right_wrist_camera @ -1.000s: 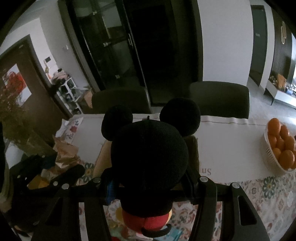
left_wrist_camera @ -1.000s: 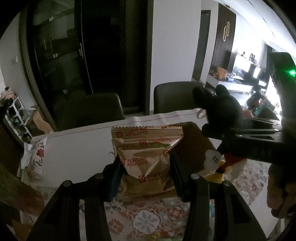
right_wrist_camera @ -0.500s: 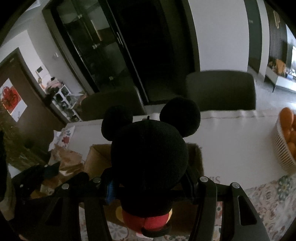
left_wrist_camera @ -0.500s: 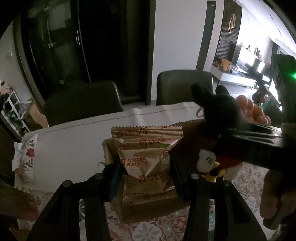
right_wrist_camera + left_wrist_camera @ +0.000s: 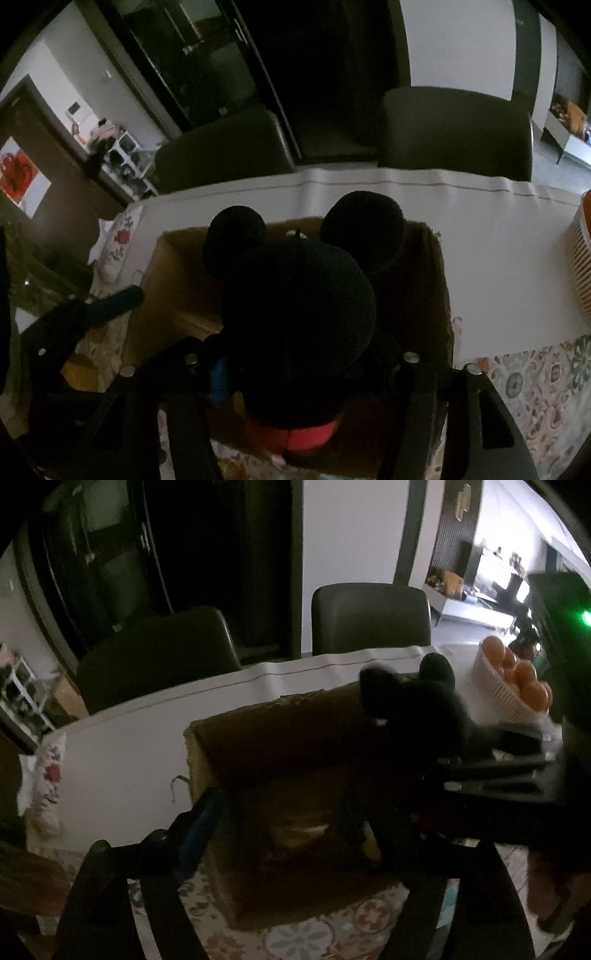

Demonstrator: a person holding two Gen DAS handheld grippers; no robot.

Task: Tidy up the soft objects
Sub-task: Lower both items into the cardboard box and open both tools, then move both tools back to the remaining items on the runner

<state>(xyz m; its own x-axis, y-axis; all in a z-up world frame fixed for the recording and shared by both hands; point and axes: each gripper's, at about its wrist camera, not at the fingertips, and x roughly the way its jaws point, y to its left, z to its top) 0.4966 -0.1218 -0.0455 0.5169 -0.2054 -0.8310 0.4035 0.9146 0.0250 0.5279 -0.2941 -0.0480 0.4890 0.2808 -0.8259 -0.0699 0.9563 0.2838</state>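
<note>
An open cardboard box [image 5: 280,731] stands on the table under both grippers. My left gripper [image 5: 280,812] hangs over its left half, its jaws opening with nothing between them. The gold biscuit packet [image 5: 299,829] lies dimly lit on the box floor below. A black mouse plush [image 5: 299,314] with red shorts sits between the fingers of my right gripper [image 5: 303,365], whose jaws are opening. The plush hangs over the box [image 5: 177,273], hiding the pads. The left wrist view shows the plush [image 5: 406,709] at the box's right side.
A white basket of oranges [image 5: 517,686] stands right of the box. A floral pouch [image 5: 48,775] lies at the table's left edge. Two dark chairs [image 5: 369,616] are behind the table. A patterned cloth [image 5: 535,387] covers the near side.
Both grippers came down over the box. The left jaws spread and the biscuit packet dropped out of them into the box. The plush stays between the right fingers, now lower.
</note>
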